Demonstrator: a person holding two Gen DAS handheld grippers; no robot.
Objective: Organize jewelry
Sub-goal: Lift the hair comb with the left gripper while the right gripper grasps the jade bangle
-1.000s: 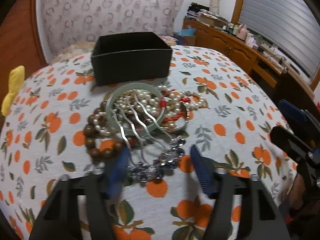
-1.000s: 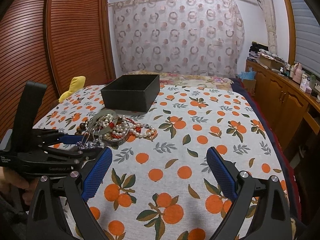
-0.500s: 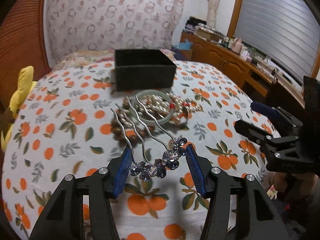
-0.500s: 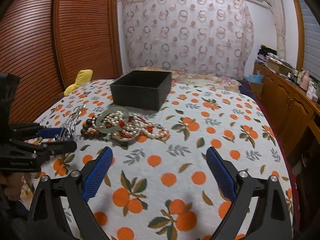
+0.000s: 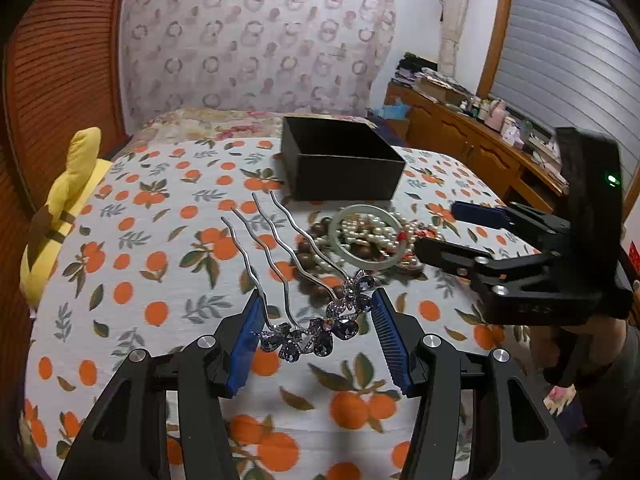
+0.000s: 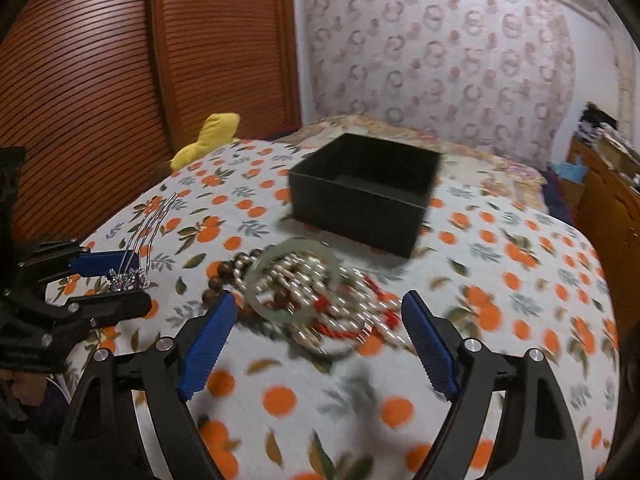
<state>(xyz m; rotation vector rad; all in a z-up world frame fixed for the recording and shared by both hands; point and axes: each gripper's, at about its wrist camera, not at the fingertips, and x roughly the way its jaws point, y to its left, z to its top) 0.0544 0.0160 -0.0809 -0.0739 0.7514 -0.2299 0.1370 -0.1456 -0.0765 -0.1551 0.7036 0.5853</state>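
Silver hair comb (image 5: 296, 304) sits clamped in the left tool (image 5: 316, 330), prongs pointing ahead-left; black box (image 5: 340, 168) lies farther ahead; right tool (image 6: 320, 346) gapes empty.

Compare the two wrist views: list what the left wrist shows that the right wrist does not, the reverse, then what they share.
Only the left wrist view shows the jeweled purple head of the hair comb close up, clamped between the left gripper fingers, and the window blinds.

Only the right wrist view shows the inside of the black box, with nothing visible in it, and the right gripper open in front of the jewelry pile.

Both show the green bangle, the pearl strands, the wooden beads, the yellow plush and the orange-print cloth.
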